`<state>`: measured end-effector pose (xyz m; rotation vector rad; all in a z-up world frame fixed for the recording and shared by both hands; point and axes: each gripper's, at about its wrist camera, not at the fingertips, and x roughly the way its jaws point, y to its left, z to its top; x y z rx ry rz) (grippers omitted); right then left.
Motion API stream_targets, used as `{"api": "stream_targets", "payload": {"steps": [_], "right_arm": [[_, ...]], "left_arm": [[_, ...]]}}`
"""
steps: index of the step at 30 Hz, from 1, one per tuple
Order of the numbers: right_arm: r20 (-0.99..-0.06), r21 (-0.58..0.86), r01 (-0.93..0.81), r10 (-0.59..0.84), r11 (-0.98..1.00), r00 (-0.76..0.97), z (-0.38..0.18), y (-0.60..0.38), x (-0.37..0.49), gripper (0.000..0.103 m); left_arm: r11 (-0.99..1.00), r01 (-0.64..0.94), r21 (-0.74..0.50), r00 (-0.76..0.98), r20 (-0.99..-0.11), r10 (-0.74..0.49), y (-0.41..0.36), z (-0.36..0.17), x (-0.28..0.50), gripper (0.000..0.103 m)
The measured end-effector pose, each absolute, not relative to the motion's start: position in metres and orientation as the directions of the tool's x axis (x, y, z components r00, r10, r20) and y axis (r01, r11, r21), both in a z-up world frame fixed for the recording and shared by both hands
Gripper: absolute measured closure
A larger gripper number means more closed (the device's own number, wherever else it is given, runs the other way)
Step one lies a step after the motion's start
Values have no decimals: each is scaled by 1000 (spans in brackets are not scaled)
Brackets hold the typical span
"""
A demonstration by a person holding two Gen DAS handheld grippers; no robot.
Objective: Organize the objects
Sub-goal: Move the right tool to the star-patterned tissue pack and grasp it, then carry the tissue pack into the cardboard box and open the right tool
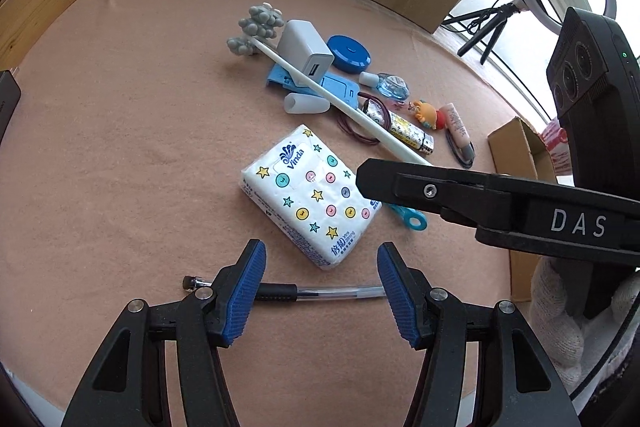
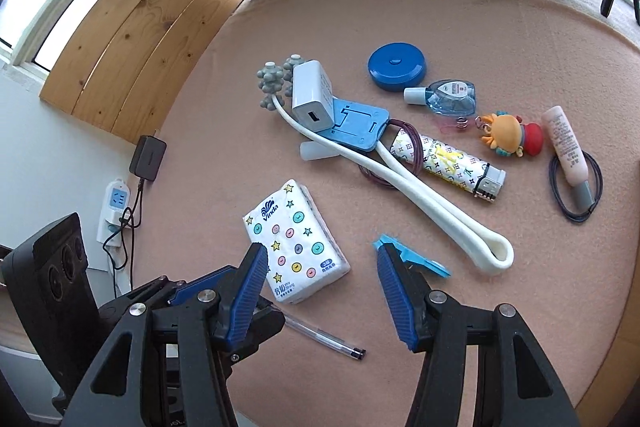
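Observation:
A white tissue pack (image 1: 312, 195) (image 2: 296, 239) with stars and dots lies on the pink tablecloth (image 1: 120, 147). My left gripper (image 1: 322, 291) hovers open just in front of it. A clear pen (image 1: 320, 293) (image 2: 324, 339) lies on the cloth across the gap behind its fingertips. My right gripper (image 2: 323, 287) is also open and empty, above the pack's near corner. One of its black fingers (image 1: 400, 183) reaches in from the right in the left wrist view. A blue clip (image 2: 412, 255) (image 1: 412, 219) lies by the right pad.
A pile lies beyond: white charger (image 2: 310, 95), blue phone stand (image 2: 356, 127), looped white massager (image 2: 440, 211), blue round case (image 2: 396, 65), correction tape (image 2: 452, 97), patterned lighter (image 2: 448, 163), crab toy (image 2: 508, 135), pink tube (image 2: 568, 151). A cardboard box (image 1: 520, 151) stands right.

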<state>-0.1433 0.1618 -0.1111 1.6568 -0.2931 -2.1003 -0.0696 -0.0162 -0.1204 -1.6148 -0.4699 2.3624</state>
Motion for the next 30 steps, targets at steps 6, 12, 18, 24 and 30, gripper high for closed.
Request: {"api": "stream_targets", "payload": {"steps": [6, 12, 18, 24, 30], "right_arm": [[-872, 450, 189, -475, -873, -120, -130, 150, -156, 52], [-861, 491, 157, -505, -857, -65, -150, 143, -158, 62], [-853, 502, 141, -516, -853, -81, -151, 145, -152, 64], [-843, 514, 133, -527, -847, -102, -144, 152, -143, 65], [-835, 518, 141, -534, -844, -134, -130, 160, -138, 65]], "left_arm": [[-901, -5, -434, -338, -847, 411, -18, -130, -76, 51], [-888, 6, -460, -318, -842, 435, -21, -139, -82, 59], [-893, -7, -450, -317, -846, 429, -17, -135, -84, 59], [-901, -28, -434, -338, -844, 417, -8, -122, -85, 59], [-909, -55, -413, -366, -839, 403, 1, -104, -81, 59]]}}
